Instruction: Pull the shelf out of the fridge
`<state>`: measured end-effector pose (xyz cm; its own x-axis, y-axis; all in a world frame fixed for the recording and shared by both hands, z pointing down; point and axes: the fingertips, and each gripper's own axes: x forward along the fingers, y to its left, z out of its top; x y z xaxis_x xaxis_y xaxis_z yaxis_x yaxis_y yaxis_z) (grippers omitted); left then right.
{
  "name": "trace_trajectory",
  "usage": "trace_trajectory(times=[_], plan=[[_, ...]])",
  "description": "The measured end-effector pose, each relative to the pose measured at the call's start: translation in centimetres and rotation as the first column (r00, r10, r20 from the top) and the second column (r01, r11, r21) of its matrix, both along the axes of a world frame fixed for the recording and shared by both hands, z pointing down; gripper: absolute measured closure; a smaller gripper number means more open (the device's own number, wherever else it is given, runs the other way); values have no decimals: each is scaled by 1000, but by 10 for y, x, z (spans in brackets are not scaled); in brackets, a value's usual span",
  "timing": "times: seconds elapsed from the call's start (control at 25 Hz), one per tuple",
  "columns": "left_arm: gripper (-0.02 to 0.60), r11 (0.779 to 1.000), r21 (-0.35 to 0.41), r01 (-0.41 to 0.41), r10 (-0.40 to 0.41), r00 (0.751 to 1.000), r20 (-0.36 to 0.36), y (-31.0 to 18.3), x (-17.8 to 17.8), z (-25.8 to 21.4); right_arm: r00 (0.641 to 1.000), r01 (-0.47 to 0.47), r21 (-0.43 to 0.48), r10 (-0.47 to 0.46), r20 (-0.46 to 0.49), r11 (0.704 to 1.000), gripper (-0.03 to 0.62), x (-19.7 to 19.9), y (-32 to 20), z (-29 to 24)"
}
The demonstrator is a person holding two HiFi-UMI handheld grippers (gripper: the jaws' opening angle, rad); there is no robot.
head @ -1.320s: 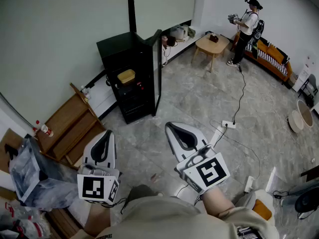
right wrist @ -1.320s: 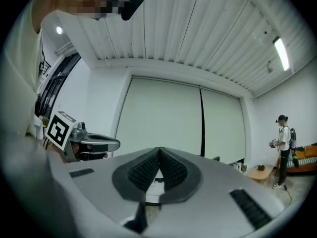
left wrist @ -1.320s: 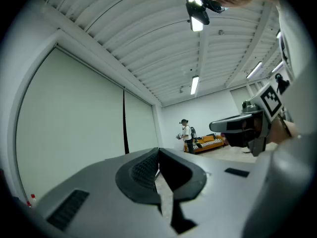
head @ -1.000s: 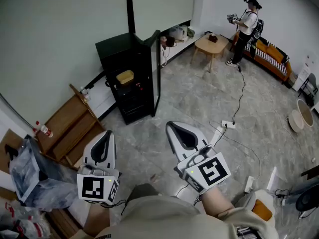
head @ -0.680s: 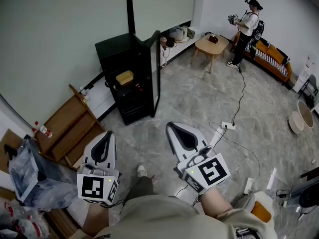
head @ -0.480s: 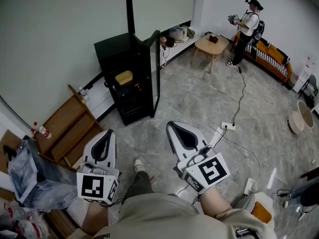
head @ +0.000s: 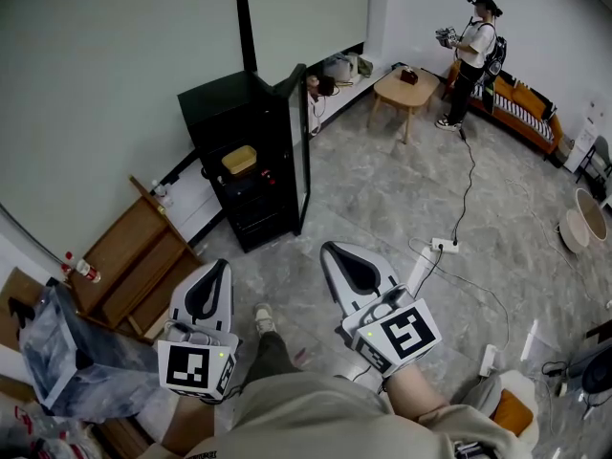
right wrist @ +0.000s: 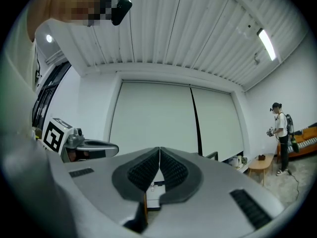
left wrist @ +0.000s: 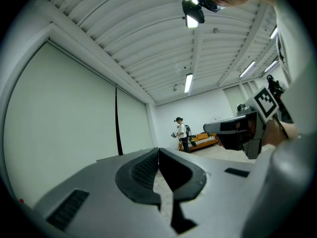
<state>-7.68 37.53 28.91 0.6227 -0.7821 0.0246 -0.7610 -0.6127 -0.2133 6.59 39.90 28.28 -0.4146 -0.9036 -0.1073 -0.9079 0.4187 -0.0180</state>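
The black fridge (head: 232,113) stands by the far wall with its door (head: 299,146) swung open. Inside, a yellow thing (head: 239,159) lies on an upper shelf; the shelves themselves are too dark to make out. My left gripper (head: 218,268) and right gripper (head: 330,249) are side by side in the head view, well short of the fridge, over the grey floor. Both point level toward it. In the left gripper view the jaws of the left gripper (left wrist: 158,150) meet with nothing in them. The right gripper (right wrist: 159,149) is likewise shut and empty.
A wooden rack (head: 134,256) lies on the floor left of the fridge, with a plastic bag (head: 67,352) nearer me. A power strip (head: 442,247) and its cable run across the floor at right. A person (head: 470,60) stands by a small table (head: 406,86) far off.
Both grippers have shifted forward and slightly down, and the fridge sits a little nearer in view. My foot has stepped into sight between the grippers. Both jaws stay shut.
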Motion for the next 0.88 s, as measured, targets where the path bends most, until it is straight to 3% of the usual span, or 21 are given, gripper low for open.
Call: trace_trajectory(times=[0.48, 0.88], plan=[[574, 1000, -23, 2, -3, 1000, -22, -104, -23, 12, 999, -4, -27, 3, -34, 1000, 597, -22, -102, 9], [574, 996, -74, -47, 44, 998, -35, -229, -34, 19, 999, -28, -80, 25, -46, 996, 597, -35, -228, 20]])
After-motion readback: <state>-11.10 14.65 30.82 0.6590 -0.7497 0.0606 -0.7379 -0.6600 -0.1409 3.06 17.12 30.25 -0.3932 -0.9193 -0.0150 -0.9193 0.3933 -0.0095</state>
